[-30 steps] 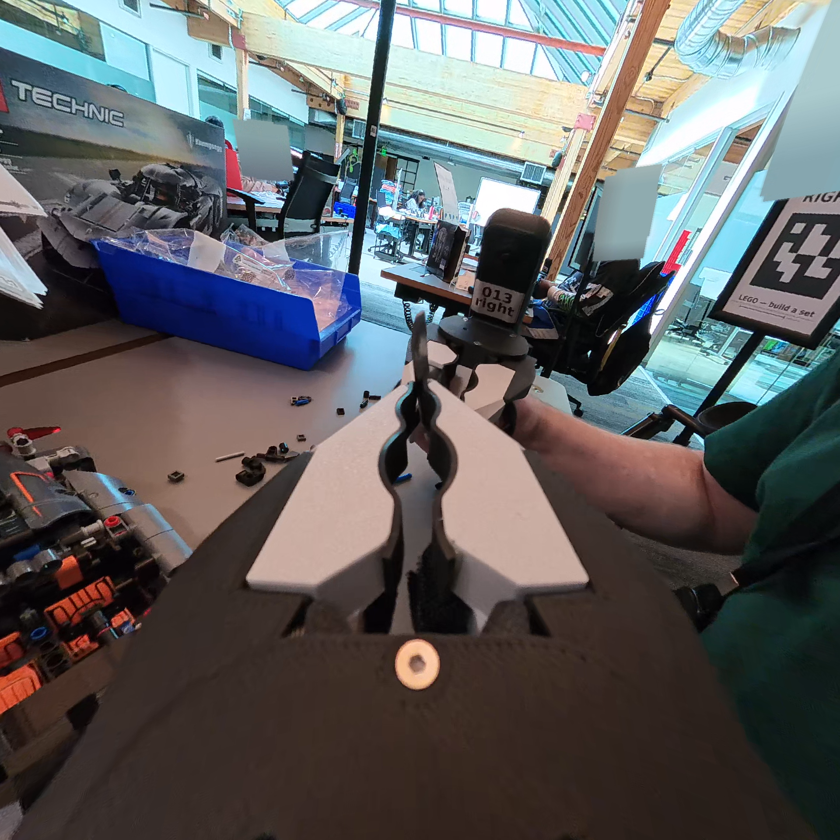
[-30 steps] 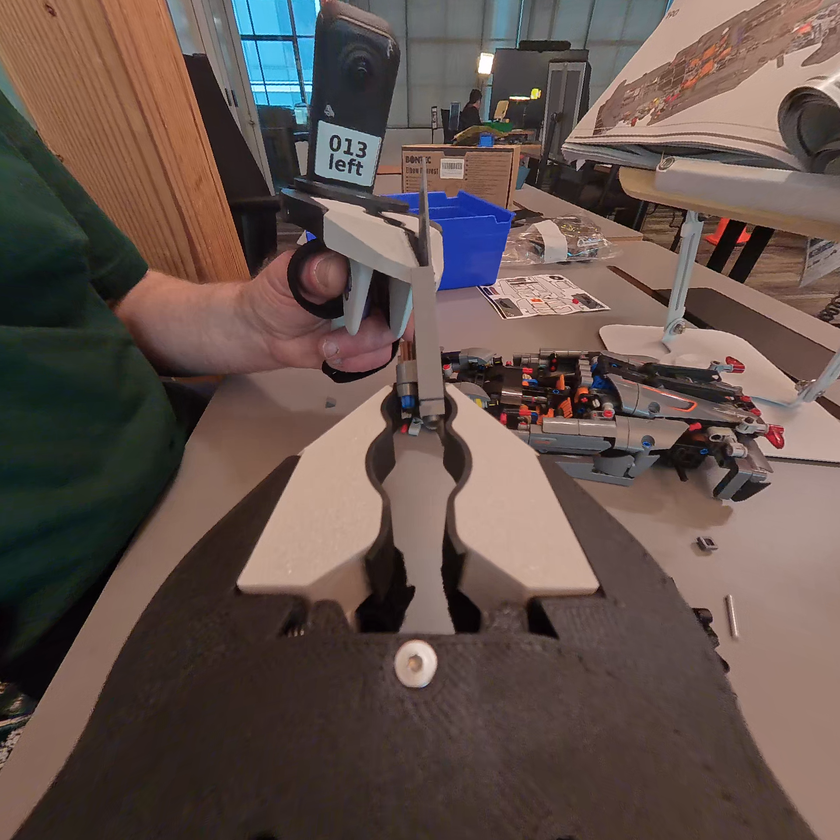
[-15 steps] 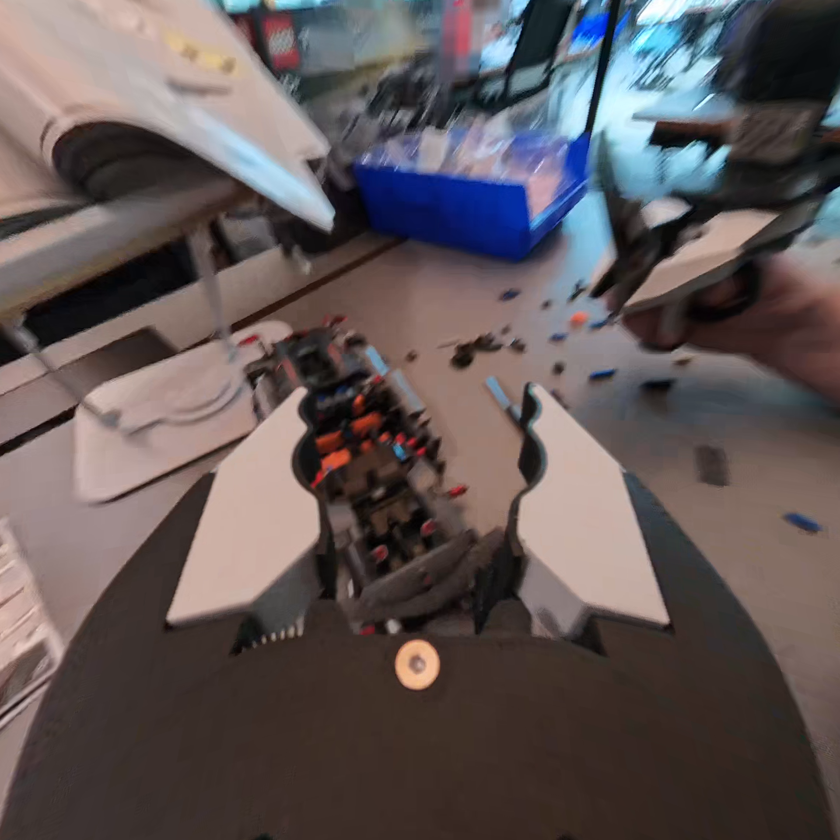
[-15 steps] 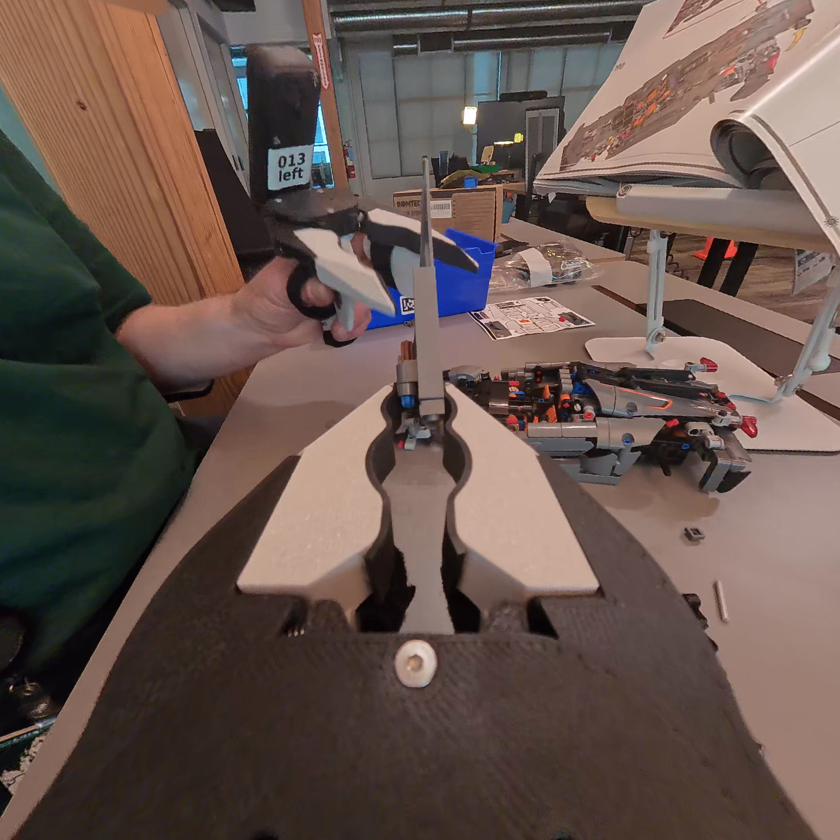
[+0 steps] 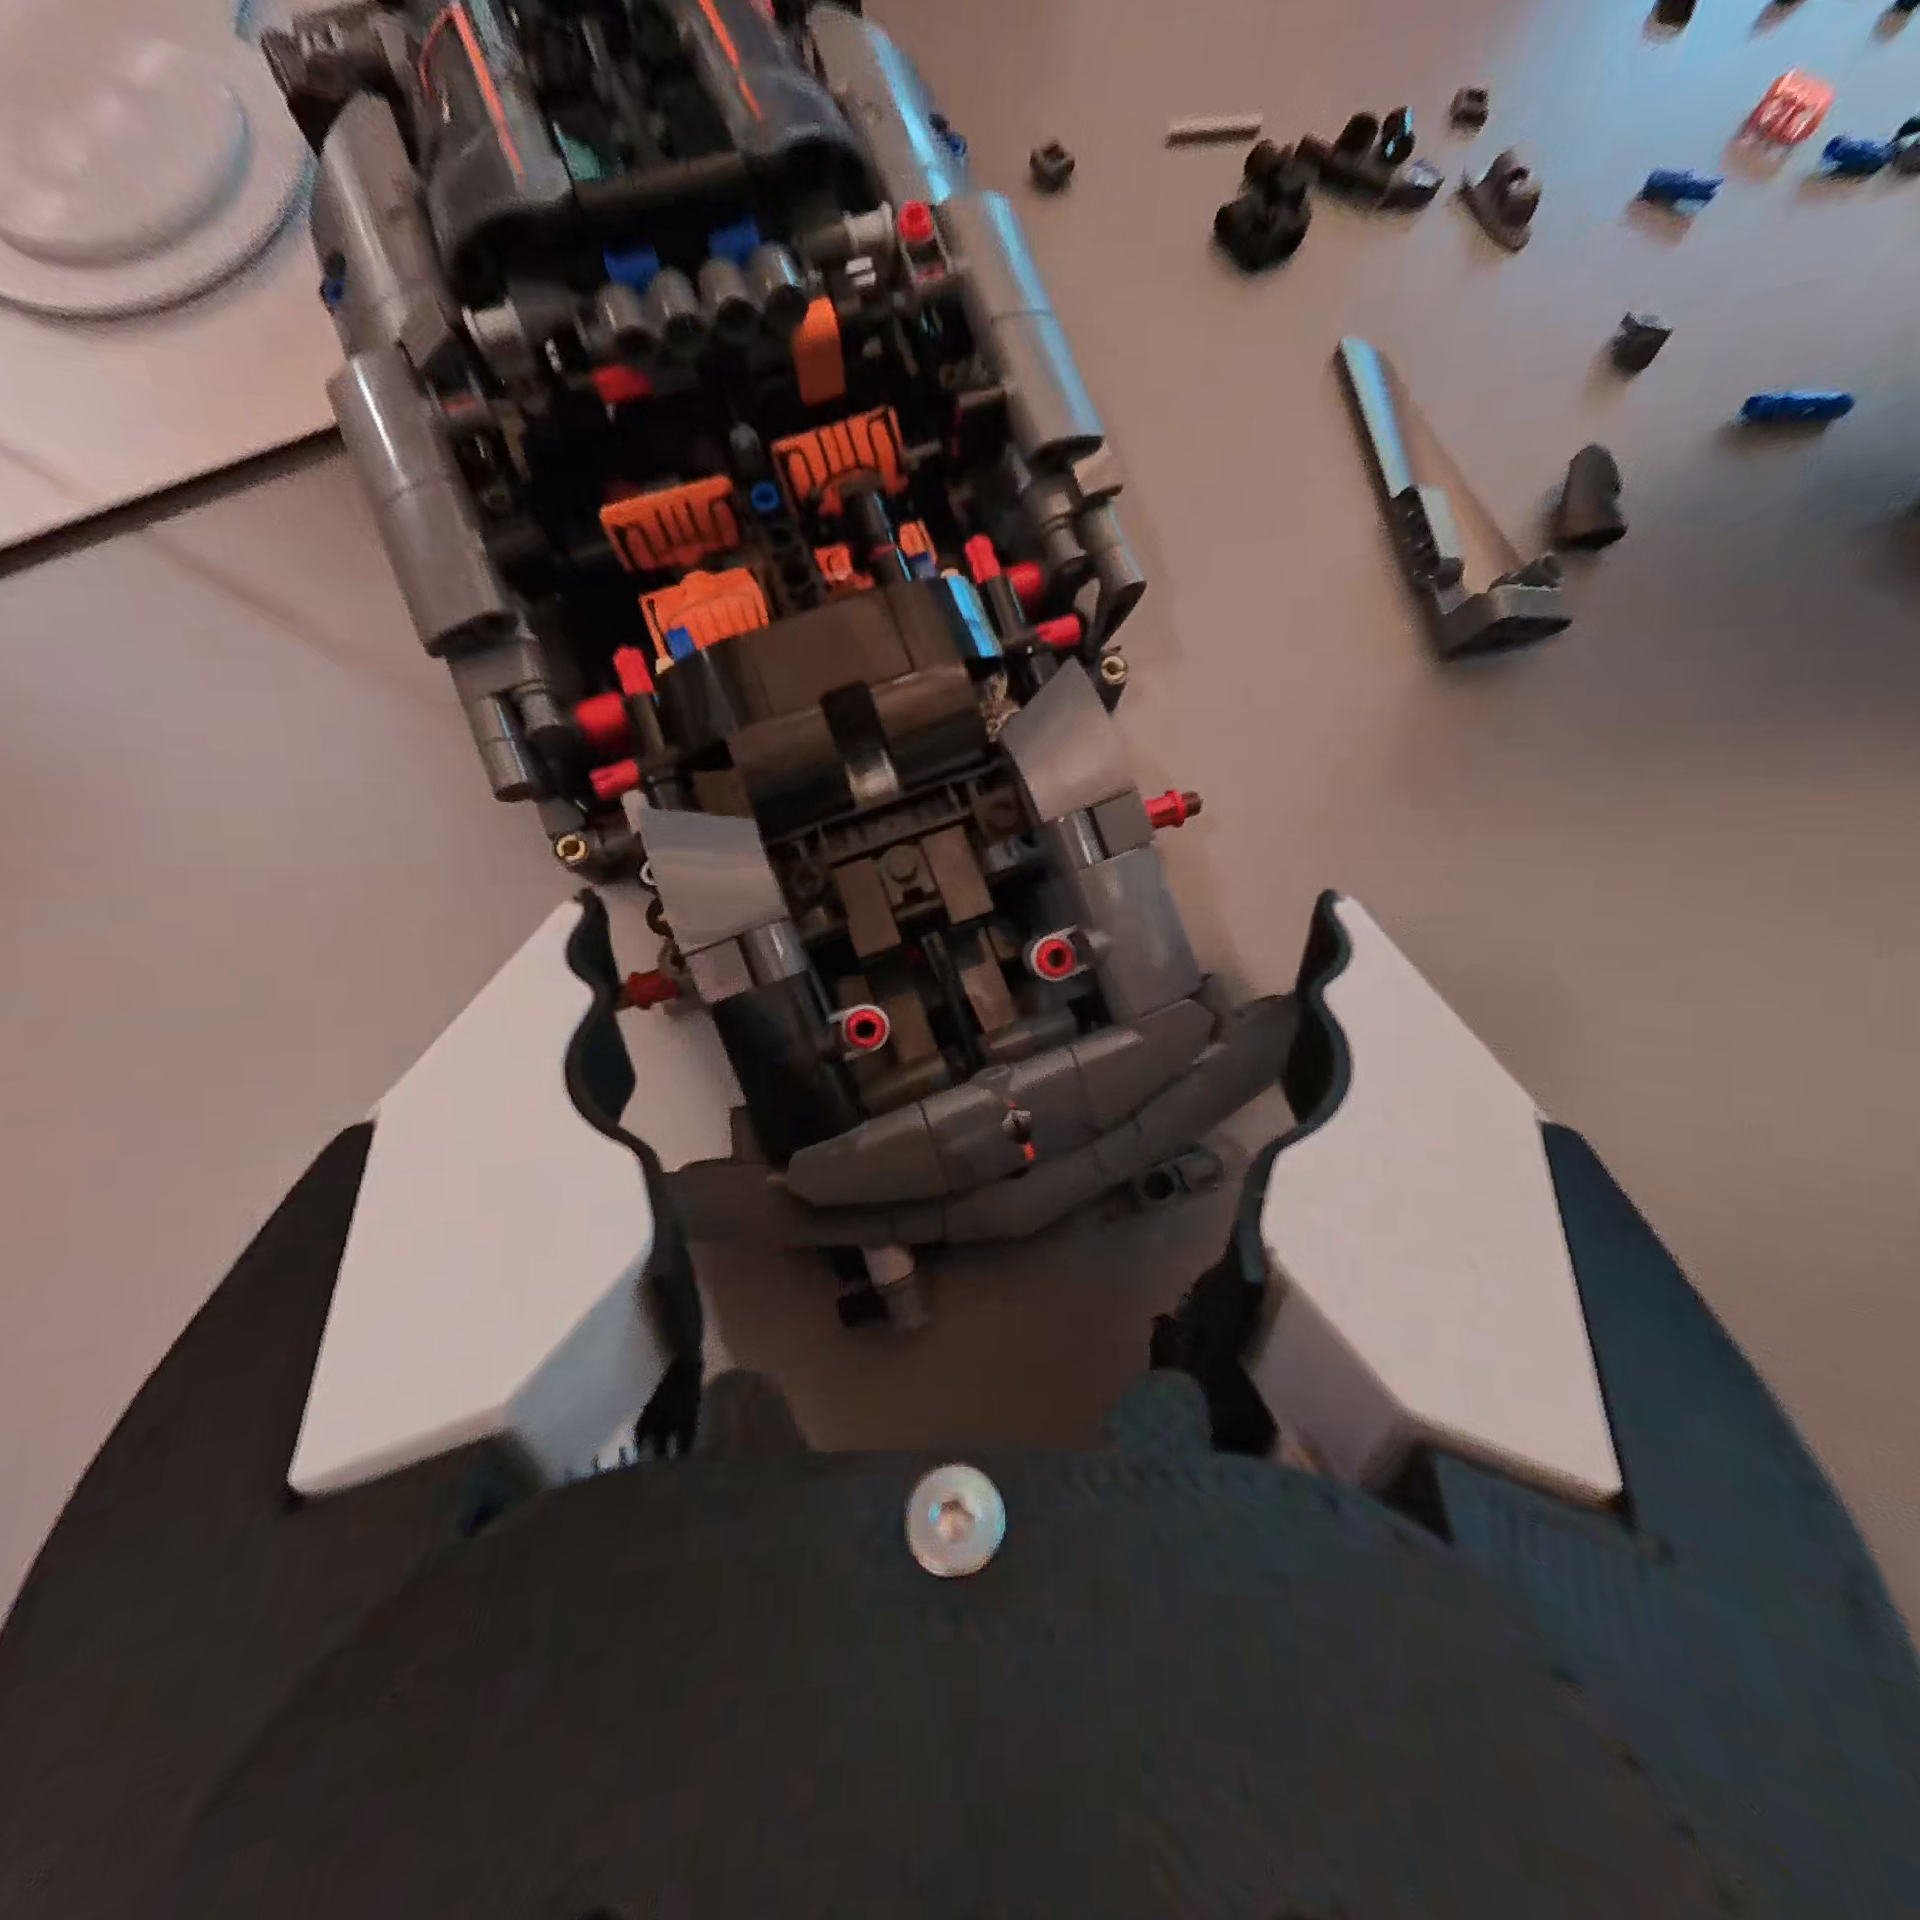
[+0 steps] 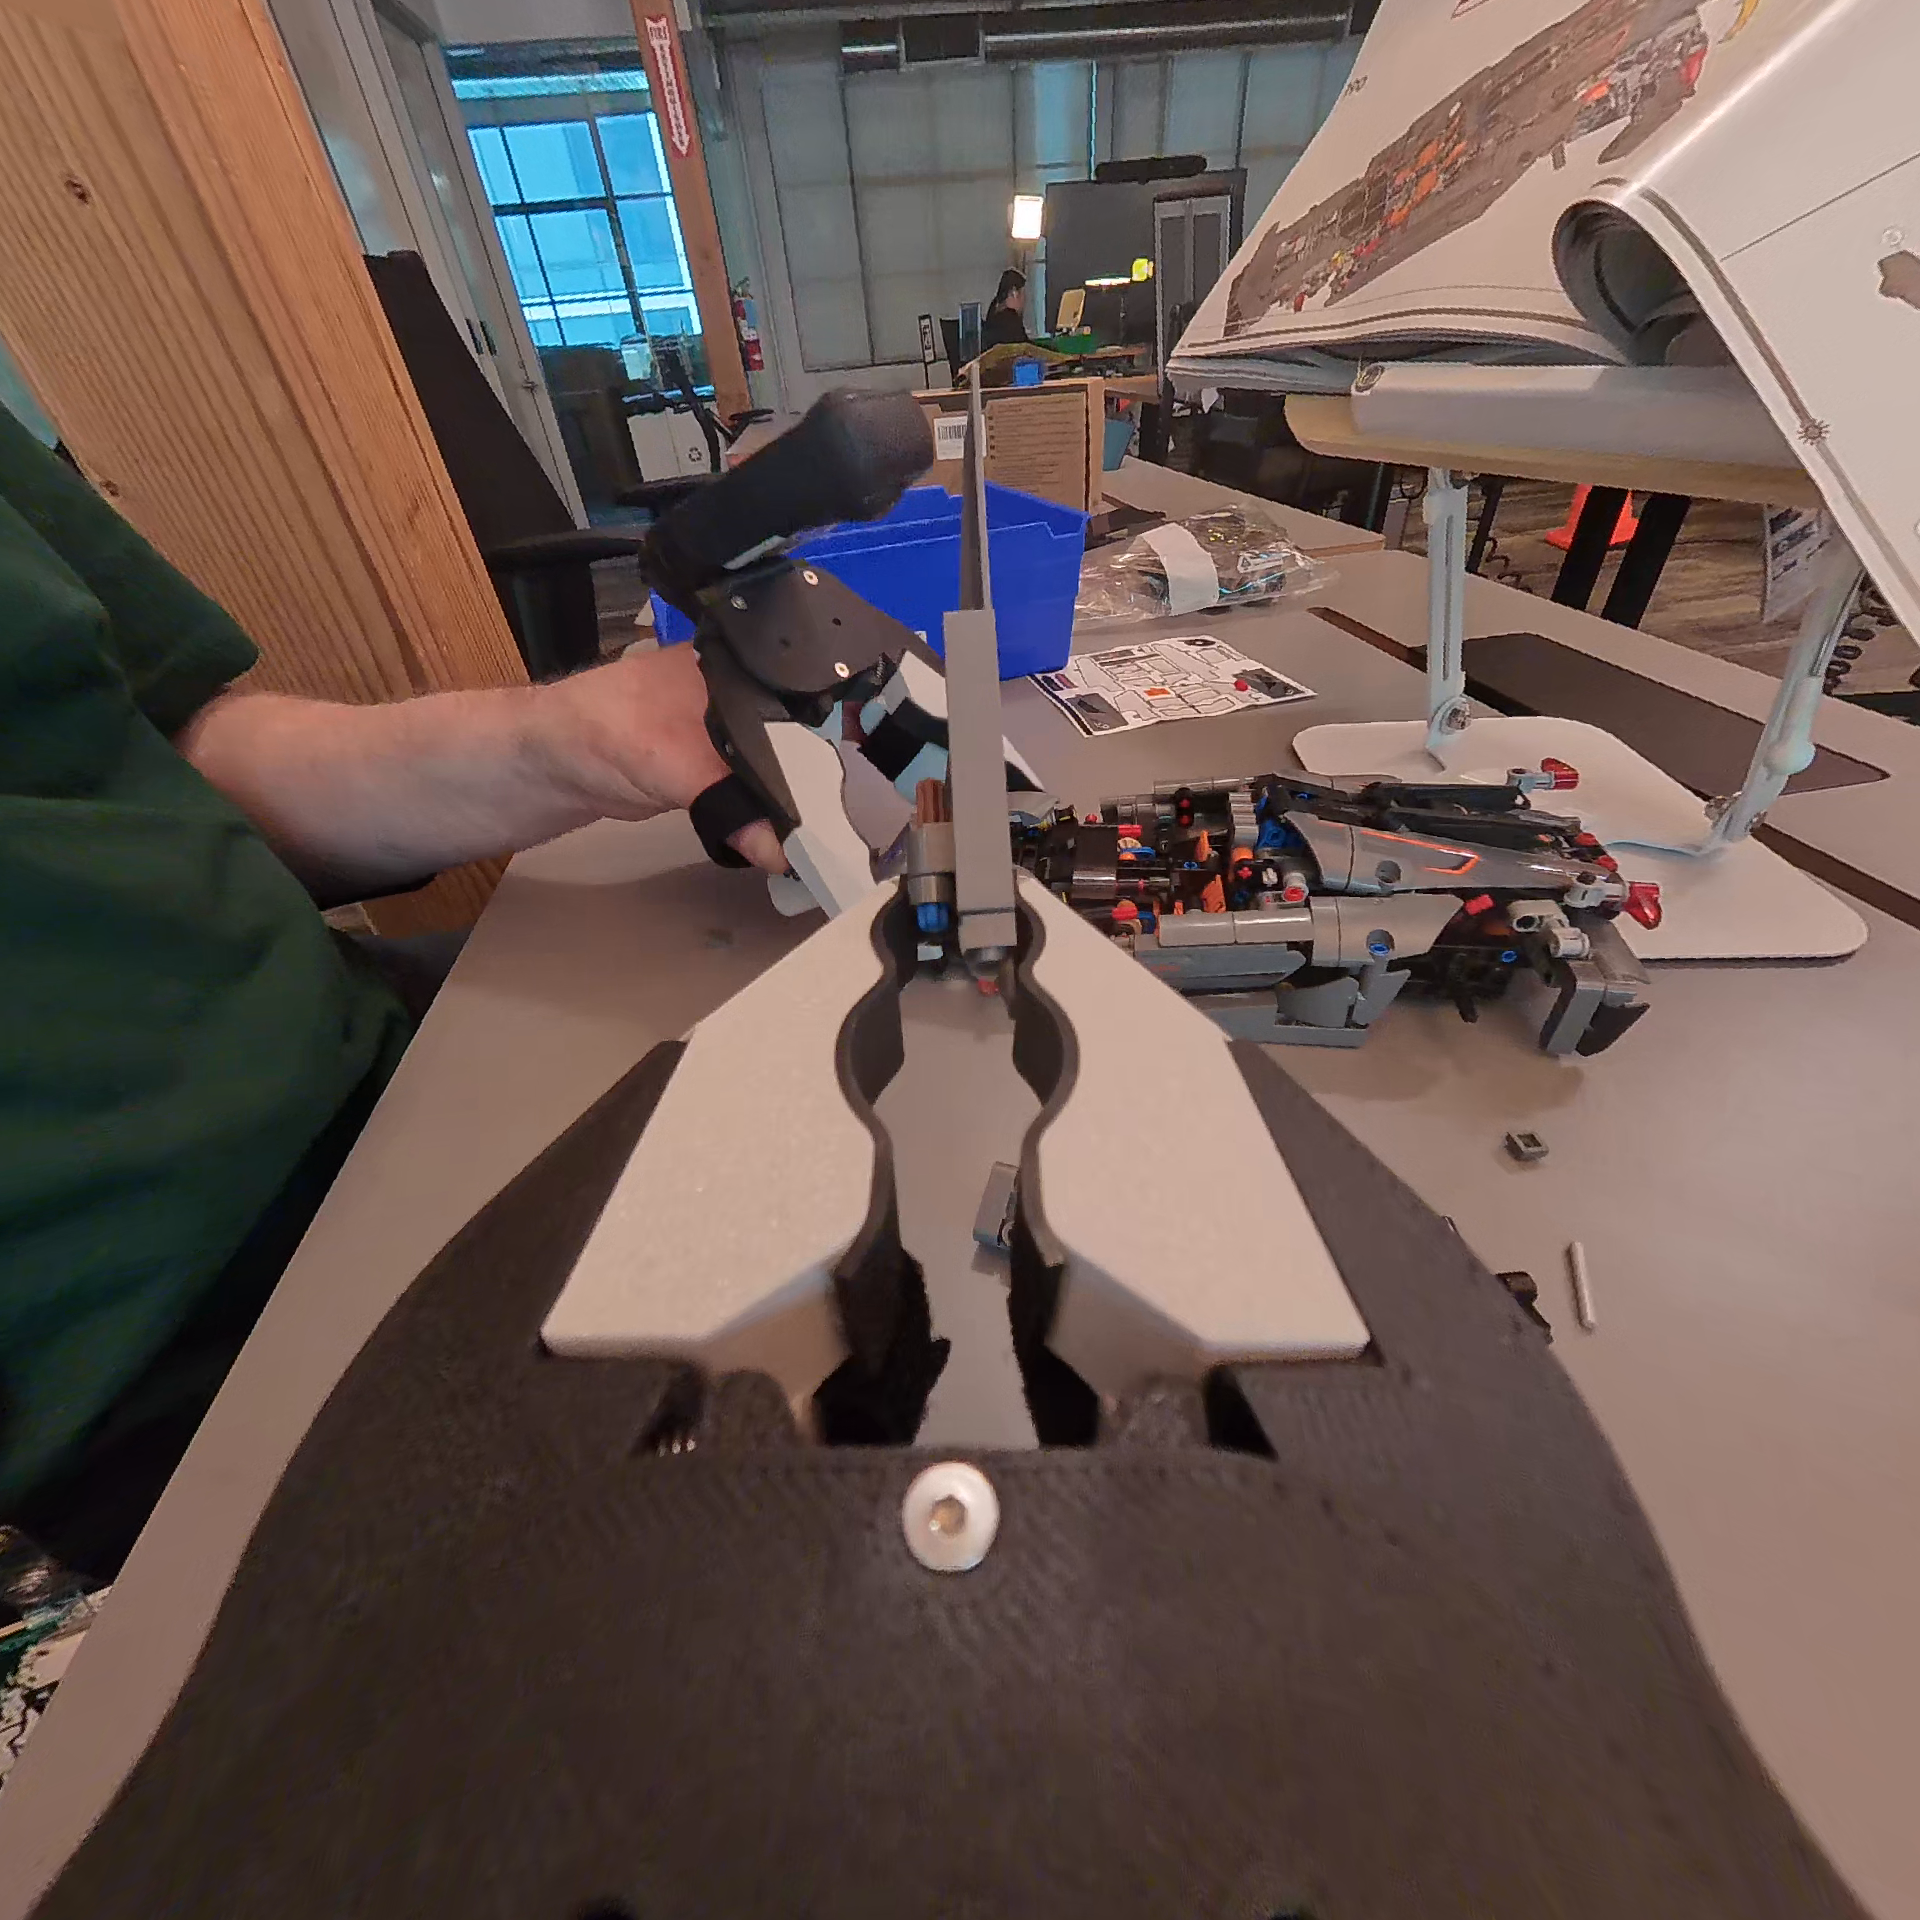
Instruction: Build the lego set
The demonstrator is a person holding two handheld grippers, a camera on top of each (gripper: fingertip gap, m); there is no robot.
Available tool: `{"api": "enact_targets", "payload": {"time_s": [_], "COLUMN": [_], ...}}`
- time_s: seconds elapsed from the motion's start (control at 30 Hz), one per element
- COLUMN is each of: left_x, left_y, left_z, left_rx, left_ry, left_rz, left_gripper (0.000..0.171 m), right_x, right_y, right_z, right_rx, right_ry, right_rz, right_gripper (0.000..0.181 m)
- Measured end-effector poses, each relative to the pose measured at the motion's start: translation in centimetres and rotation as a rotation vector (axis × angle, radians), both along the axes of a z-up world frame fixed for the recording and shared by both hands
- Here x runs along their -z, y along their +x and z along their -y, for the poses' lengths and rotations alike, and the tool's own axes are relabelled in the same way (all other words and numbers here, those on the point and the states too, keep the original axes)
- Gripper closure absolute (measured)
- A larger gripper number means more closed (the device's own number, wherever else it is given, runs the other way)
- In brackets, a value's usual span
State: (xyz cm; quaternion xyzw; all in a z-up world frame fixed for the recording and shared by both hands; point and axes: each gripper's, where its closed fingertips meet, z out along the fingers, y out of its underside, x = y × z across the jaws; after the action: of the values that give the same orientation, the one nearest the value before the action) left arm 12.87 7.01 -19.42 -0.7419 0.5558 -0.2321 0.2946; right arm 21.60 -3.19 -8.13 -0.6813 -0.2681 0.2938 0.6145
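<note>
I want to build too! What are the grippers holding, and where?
The right gripper pinches a long grey piece by its bottom end. The left gripper is open around the car's end, holding nothing.

The far end of the long grey, black and orange brick car (image 5: 727, 436) runs off the top edge, and the small dark and blue loose bricks (image 5: 1351, 171) beside it are blurred. The tall grey brick piece (image 6: 975, 790) hides the tips of the white and black left gripper (image 6: 831, 831), which perhaps touch the car.

Dark grey/orange lego car (image 6: 1340, 894) flat on table, half-built.
</note>
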Motion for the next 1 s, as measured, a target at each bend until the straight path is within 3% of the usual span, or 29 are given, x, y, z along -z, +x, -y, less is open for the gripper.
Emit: {"api": "enact_targets", "payload": {"time_s": [0.17,0.6,1.0], "left_x": [0.9,1.0,1.2], "left_y": [-0.2,-1.3,-6.6], "left_z": [-0.4,0.1,1.4], "left_rx": [-0.014,0.017,0.212], "left_ry": [-0.009,-0.037,-0.045], "left_rz": [-0.039,-0.067,-0.110], "left_gripper": [0.055,0.057,0.057], "right_x": [0.0,0.2,1.0], "right_y": [0.2,0.5,0.5], "right_z": [0.1,0.1,0.0], "right_rx": [-0.002,0.001,-0.009], "right_ry": [-0.003,-0.012,-0.044], "right_rz": [-0.002,-0.004,0.008], "right_gripper": [0.168,0.168,0.168]}}
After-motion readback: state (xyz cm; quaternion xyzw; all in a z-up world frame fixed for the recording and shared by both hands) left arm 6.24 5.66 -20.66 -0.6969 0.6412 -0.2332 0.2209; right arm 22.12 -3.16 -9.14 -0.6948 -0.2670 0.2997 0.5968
